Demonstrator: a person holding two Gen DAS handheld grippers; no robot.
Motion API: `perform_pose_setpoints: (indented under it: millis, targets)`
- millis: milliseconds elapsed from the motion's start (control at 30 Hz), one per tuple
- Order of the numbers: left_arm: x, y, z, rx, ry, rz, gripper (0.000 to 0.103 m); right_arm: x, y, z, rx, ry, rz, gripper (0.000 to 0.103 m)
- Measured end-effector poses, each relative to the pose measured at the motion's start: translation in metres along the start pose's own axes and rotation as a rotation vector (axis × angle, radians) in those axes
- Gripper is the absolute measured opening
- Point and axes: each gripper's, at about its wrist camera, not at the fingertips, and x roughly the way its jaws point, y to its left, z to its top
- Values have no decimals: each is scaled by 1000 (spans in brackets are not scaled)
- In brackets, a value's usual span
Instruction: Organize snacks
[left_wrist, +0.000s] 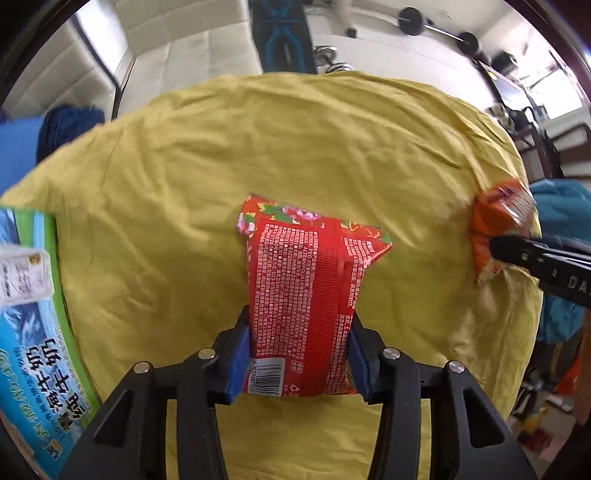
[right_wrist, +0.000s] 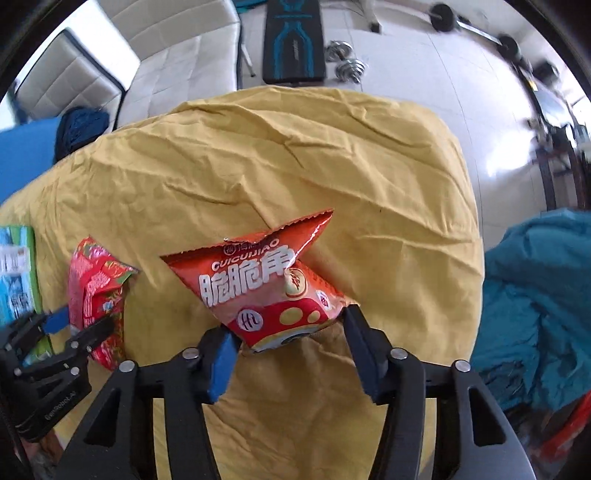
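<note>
My left gripper (left_wrist: 299, 332) is shut on a red floral snack packet (left_wrist: 303, 295), its printed back side up, held over the yellow cloth (left_wrist: 221, 166). The same packet (right_wrist: 96, 295) shows at the left of the right wrist view, with the left gripper (right_wrist: 79, 325) around it. My right gripper (right_wrist: 291, 332) is shut on the lower end of an orange snack bag (right_wrist: 258, 280) with white lettering, lifted above the cloth (right_wrist: 295, 155). In the left wrist view that orange bag (left_wrist: 498, 225) sits at the right edge, with a black finger (left_wrist: 532, 254) of the right gripper beside it.
A blue-green milk carton box (left_wrist: 33, 332) stands at the table's left edge, also seen as a box (right_wrist: 16, 273) in the right wrist view. A teal cloth (right_wrist: 535, 302) lies to the right. Beyond the table are a white sofa (left_wrist: 177, 44), a bench and dumbbells (right_wrist: 347, 59).
</note>
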Motion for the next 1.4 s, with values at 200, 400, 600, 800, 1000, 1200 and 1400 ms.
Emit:
perform_pose_setpoints:
  millis: [200, 400, 600, 800, 1000, 1200, 1400]
  targets:
    - [12, 15, 5, -69, 28, -55, 45, 8, 8, 5, 76, 40, -7, 39]
    - [7, 14, 3, -58, 13, -54, 43, 16, 28, 12, 7, 17, -52, 49]
    - [5, 8, 3, -61, -8, -53, 43, 11, 27, 18, -3, -20, -56, 31]
    - [4, 7, -5, -53, -20, -53, 43, 7, 34, -6, -25, 62, -4, 32]
    - [6, 10, -10, -57, -18, -64, 43, -23, 50, 0, -279, -96, -196, 68]
    - [7, 14, -3, -58, -22, -70, 43, -8, 73, 25, -531, -31, -202, 69]
    - [6, 15, -3, -66, -22, -72, 43, -2, 73, 39, -428, -9, -71, 52]
